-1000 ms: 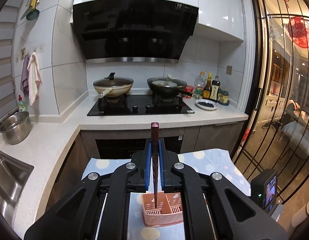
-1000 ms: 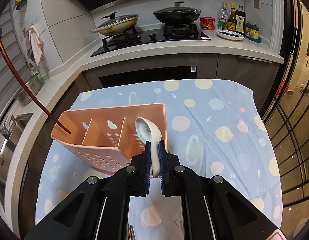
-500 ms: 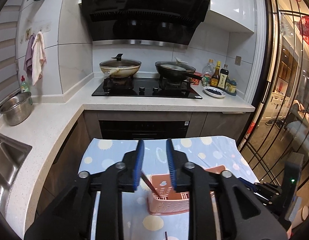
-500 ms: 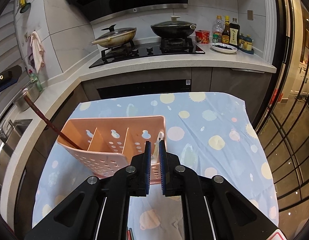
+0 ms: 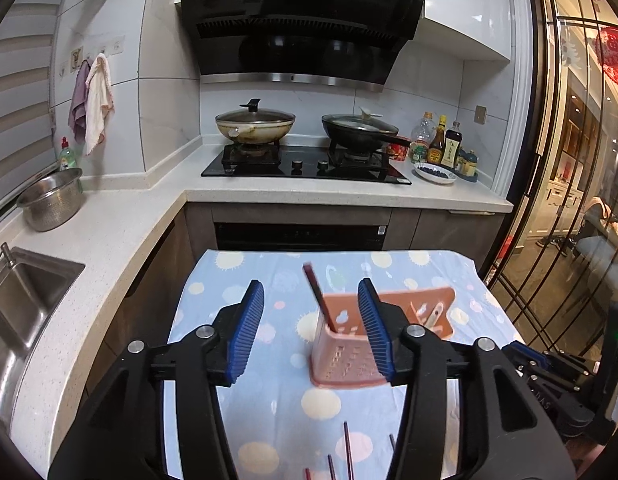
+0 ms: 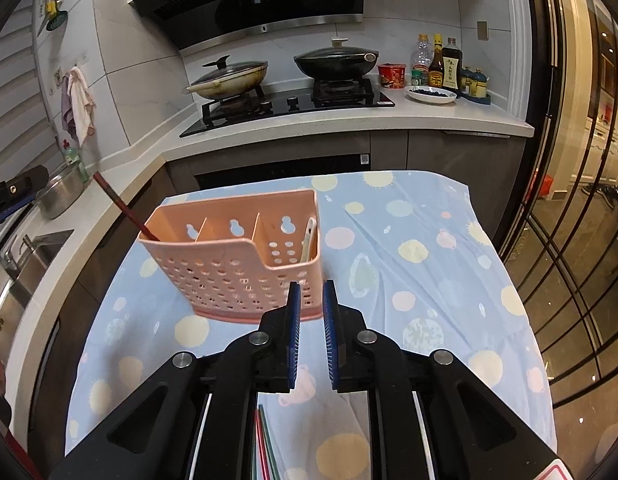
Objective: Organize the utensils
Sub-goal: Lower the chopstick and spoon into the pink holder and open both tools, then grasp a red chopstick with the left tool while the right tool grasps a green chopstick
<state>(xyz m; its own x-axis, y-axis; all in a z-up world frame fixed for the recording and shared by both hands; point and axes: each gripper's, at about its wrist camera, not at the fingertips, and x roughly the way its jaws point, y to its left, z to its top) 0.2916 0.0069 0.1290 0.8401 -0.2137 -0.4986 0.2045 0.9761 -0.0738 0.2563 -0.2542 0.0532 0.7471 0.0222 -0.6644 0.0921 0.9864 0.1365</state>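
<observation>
Released since a second ago, the dark chopstick leans in the pink caddy's leftmost compartment and the spoon stands in its rightmost. Left gripper opening, empty; right gripper opening slightly, empty.

Kitchen, artificial light. White tiled walls; black range hood over a black gas hob. Pale speckled L-shaped countertop, grey-brown cabinets beneath. Steel sink at left. Glass sliding doors with dark frames at right. Slatted blind, far left.
</observation>
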